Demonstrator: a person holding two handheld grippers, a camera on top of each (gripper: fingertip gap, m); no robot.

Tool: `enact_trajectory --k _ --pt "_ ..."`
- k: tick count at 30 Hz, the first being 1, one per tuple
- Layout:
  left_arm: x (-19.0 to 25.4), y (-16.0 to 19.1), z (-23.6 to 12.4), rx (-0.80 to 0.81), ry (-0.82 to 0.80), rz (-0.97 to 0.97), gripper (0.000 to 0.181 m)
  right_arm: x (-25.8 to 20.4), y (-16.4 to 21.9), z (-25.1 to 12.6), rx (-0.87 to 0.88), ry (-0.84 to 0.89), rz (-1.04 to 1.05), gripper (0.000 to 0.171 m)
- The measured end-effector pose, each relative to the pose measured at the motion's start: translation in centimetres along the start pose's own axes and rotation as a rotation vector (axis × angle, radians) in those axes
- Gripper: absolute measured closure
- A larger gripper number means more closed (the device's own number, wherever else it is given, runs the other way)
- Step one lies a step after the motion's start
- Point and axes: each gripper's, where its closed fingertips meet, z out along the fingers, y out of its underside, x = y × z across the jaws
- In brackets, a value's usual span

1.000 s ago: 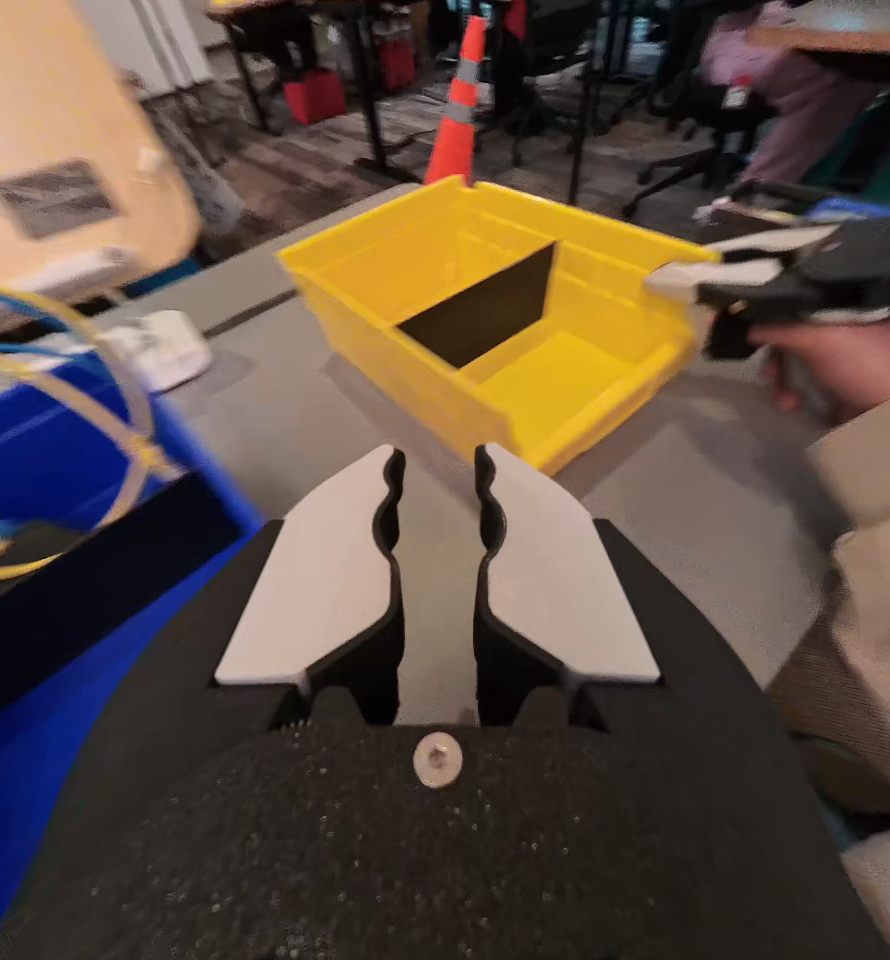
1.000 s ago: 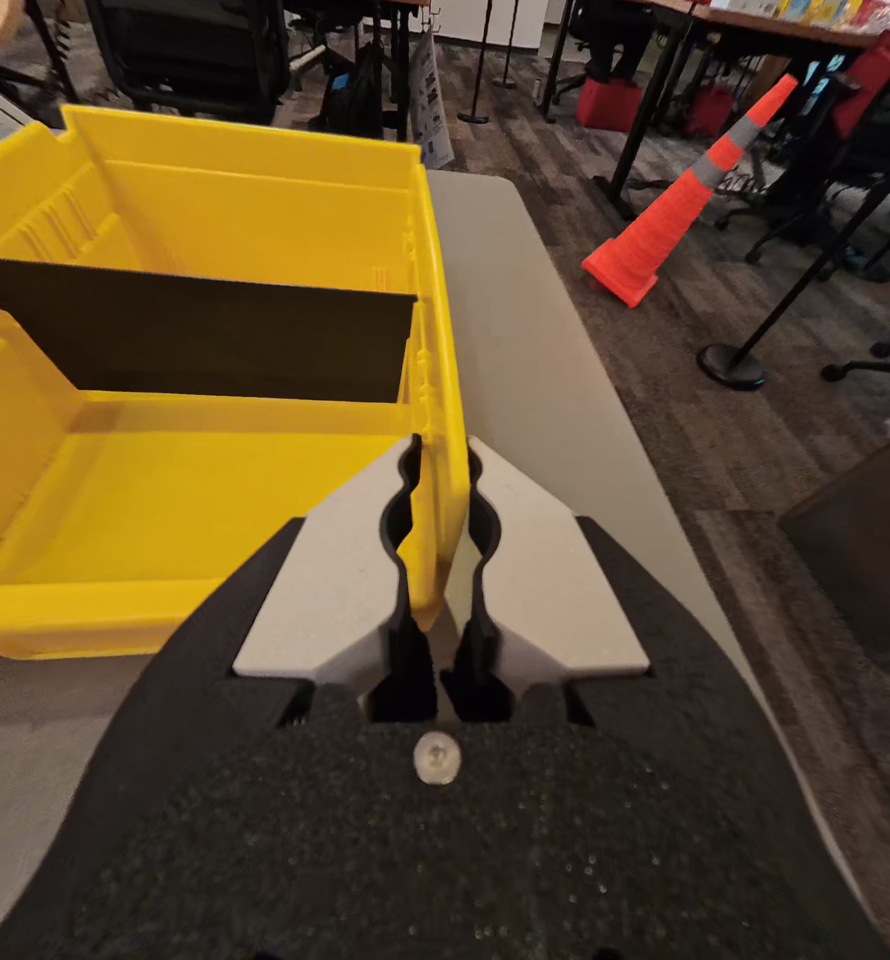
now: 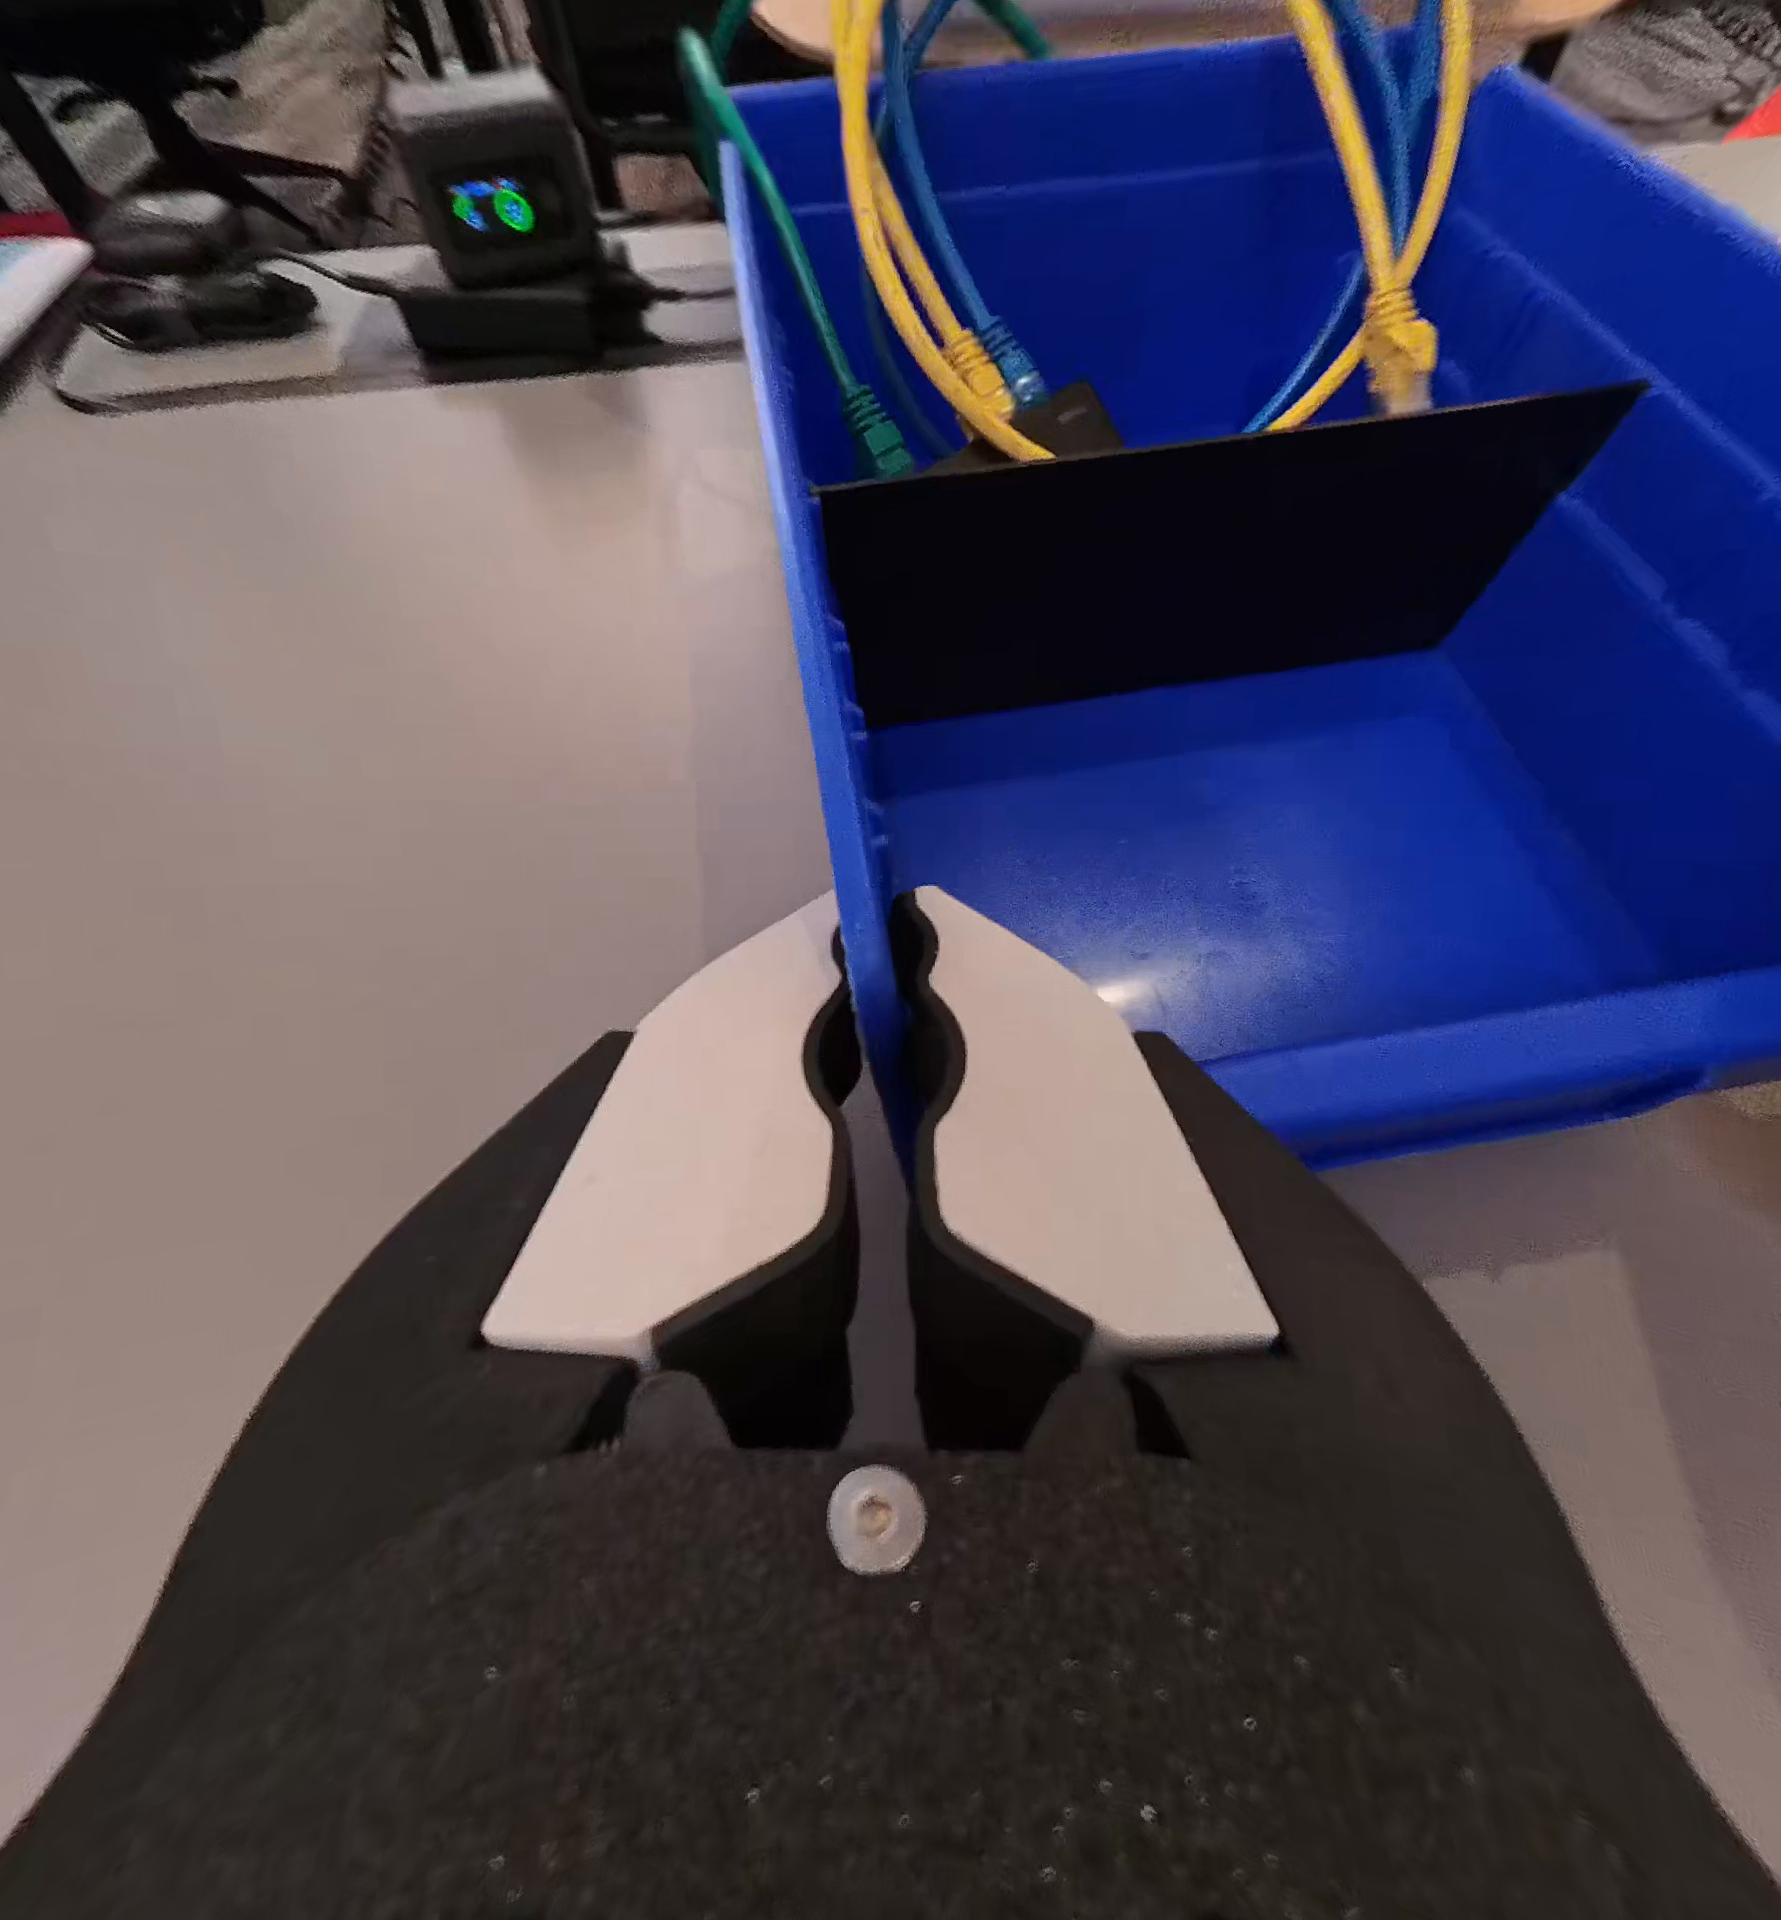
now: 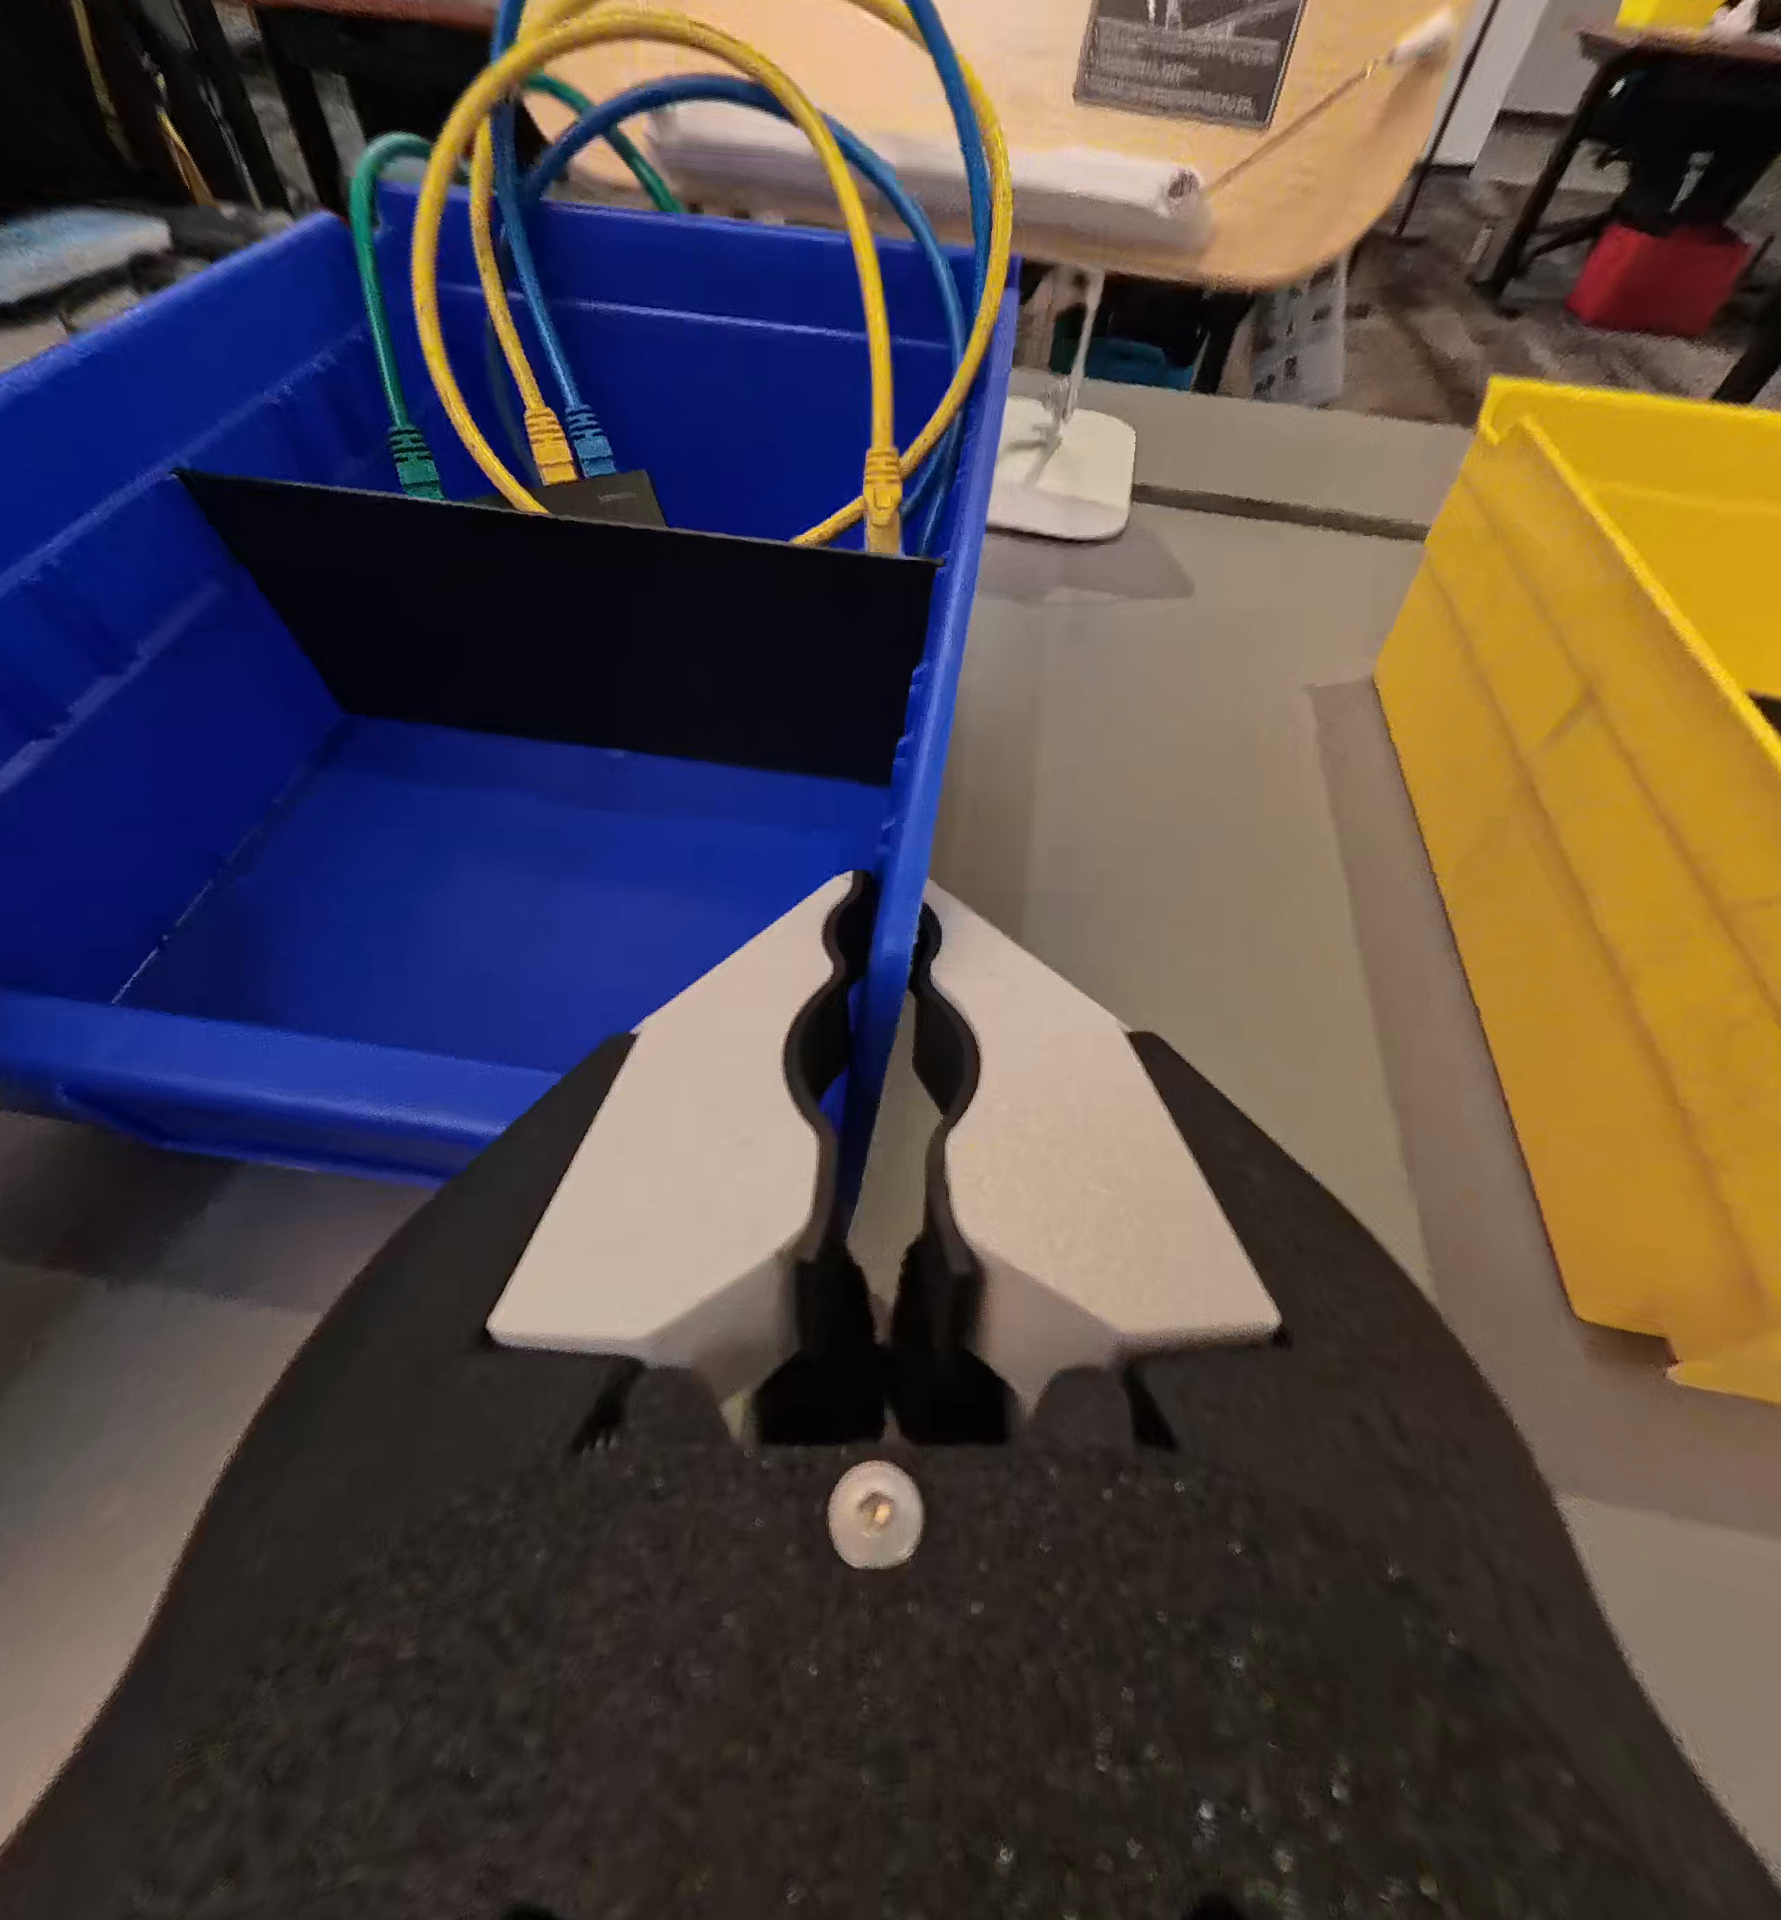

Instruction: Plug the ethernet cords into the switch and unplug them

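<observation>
While cords (image 4: 512,312) arch upward | both tongs (image 3: 873,935) (image 4: 891,914) clamp blue bin (image 4: 553,301) walls

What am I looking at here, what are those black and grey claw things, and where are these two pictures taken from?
The claws are hand-held two-finger grippers, each with a camera looking along its fingers. One picture comes from the left gripper, the other from the right gripper. Each is shut on a side wall of the same blue bin, which sits on a grey table. Behind the bin's black divider, green, yellow and blue ethernet cords run into a black switch. A yellow bin stands to the right.
</observation>
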Motion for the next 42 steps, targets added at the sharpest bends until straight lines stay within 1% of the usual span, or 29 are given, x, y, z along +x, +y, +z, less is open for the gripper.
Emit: enact_trajectory --k 2,4,9,13,16,18,19,20,22,25,27,28,30,31,32,34,35,37,38,41,42 --pt "-2.1 -0.5 -0.6 0.028 -0.016 -0.003 0.178 -1.9 -1.1 -0.3 0.041 0.010 0.002 0.168" --pt "-5.1 -1.3 -1.1 0.054 -0.030 -0.065 0.179 -4.8 -2.2 -0.3 0.076 0.009 0.011 0.167" --pt "-14.5 -2.5 -2.2 0.090 -0.084 -0.043 0.179 -13.9 -3.9 1.8 0.104 -0.030 0.019 0.166" --pt "-21.8 -1.0 -3.2 0.066 -0.135 -0.089 0.179 -21.2 -4.8 3.6 0.089 -0.077 -0.009 0.166" --pt "-25.7 0.8 -3.3 0.004 -0.160 -0.126 0.179 -25.3 -4.1 4.9 0.044 -0.116 -0.023 0.167" --pt "-27.1 2.6 -2.9 -0.055 -0.154 -0.146 0.179 -27.0 -2.9 5.4 -0.003 -0.137 -0.032 0.166" --pt "-27.5 3.1 -2.7 -0.057 -0.149 -0.153 0.179 -27.5 -2.5 5.4 -0.011 -0.143 -0.033 0.165" --pt "-27.6 3.1 -2.6 -0.042 -0.127 -0.179 0.179 -27.5 -2.6 5.3 0.012 -0.129 -0.030 0.165" --pt "-27.9 2.9 -2.3 -0.030 -0.106 -0.217 0.178 -27.9 -2.5 5.2 0.023 -0.171 -0.013 0.162" --pt "-28.4 2.6 -1.7 -0.021 -0.086 -0.269 0.177 -28.9 -2.5 4.9 0.021 -0.322 0.028 0.153" --pt "-28.5 2.6 -1.7 -0.012 -0.080 -0.284 0.177 -29.2 -2.0 3.6 -0.016 -0.473 -0.010 0.151" --pt "-28.6 2.7 -1.7 -0.005 -0.093 -0.280 0.176 -29.3 -1.8 2.3 -0.030 -0.566 -0.034 0.151" --pt "-28.7 2.8 -2.2 -0.006 -0.150 -0.240 0.171 -28.5 -1.9 -0.8 -0.033 -0.731 -0.040 0.147" --pt "-28.6 2.5 -2.6 0.008 -0.163 -0.205 0.161 -27.3 -2.5 -2.3 0.010 -0.777 -0.041 0.139" --pt "-28.2 1.8 -3.1 0.040 -0.158 -0.152 0.150 -25.3 -3.4 -3.3 0.073 -0.778 -0.036 0.132" --pt "-27.7 0.1 -4.4 0.111 -0.189 -0.024 0.141 -20.4 -4.4 -5.2 0.167 -0.763 -0.048 0.137" --pt "-27.5 -0.8 -5.2 0.152 -0.213 0.033 0.140 -17.8 -4.6 -5.7 0.187 -0.743 -0.054 0.140" --pt "-27.0 -2.5 -6.8 0.232 -0.266 0.106 0.140 -12.6 -4.5 -5.4 0.186 -0.651 -0.109 0.142" --pt "-26.5 -3.3 -7.4 0.255 -0.282 0.118 0.140 -10.0 -4.9 -5.0 0.179 -0.587 -0.110 0.142" --pt "-24.1 -5.2 -8.9 0.308 -0.268 0.105 0.140 -4.3 -5.7 -5.4 0.177 -0.524 -0.118 0.134" --pt "-23.0 -5.5 -9.0 0.315 -0.256 0.104 0.135 -1.9 -5.9 -5.5 0.192 -0.474 -0.119 0.134"
